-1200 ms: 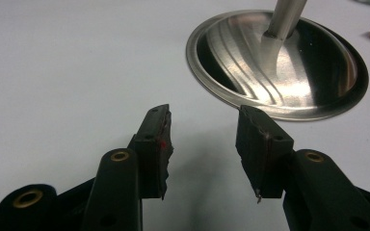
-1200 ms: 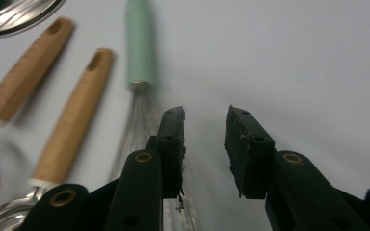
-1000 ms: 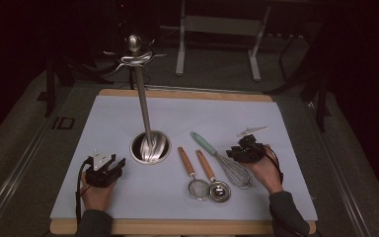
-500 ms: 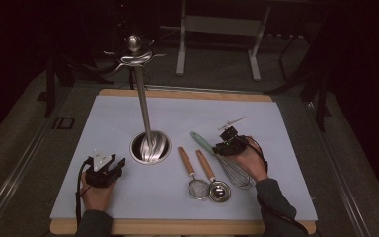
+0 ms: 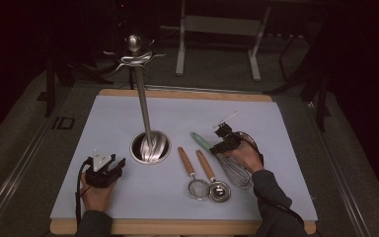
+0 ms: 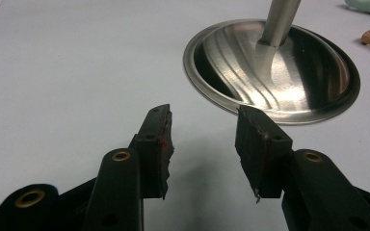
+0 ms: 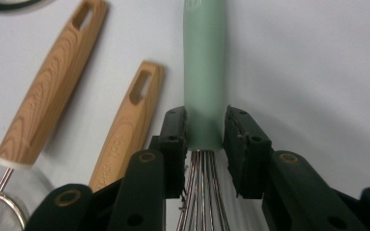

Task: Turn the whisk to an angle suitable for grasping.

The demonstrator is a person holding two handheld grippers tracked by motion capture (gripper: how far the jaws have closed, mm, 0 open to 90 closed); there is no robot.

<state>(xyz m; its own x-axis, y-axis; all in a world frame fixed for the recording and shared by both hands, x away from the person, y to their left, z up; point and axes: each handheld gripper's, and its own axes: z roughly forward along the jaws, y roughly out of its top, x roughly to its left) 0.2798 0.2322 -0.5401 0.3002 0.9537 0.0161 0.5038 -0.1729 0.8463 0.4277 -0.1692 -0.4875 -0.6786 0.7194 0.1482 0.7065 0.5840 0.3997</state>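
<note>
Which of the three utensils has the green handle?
The whisk, the right-most of the three. The right hand-held gripper has its jaws around its mint-green handle; the strainer and the spoon beside it have wooden ones.

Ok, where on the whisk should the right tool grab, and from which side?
Take the whisk on its green handle, at the end by the wires, coming down from above with a jaw on each long side. The handle lies flat, straight and firm; the wires would flex. The right tool already straddles that spot.
</note>
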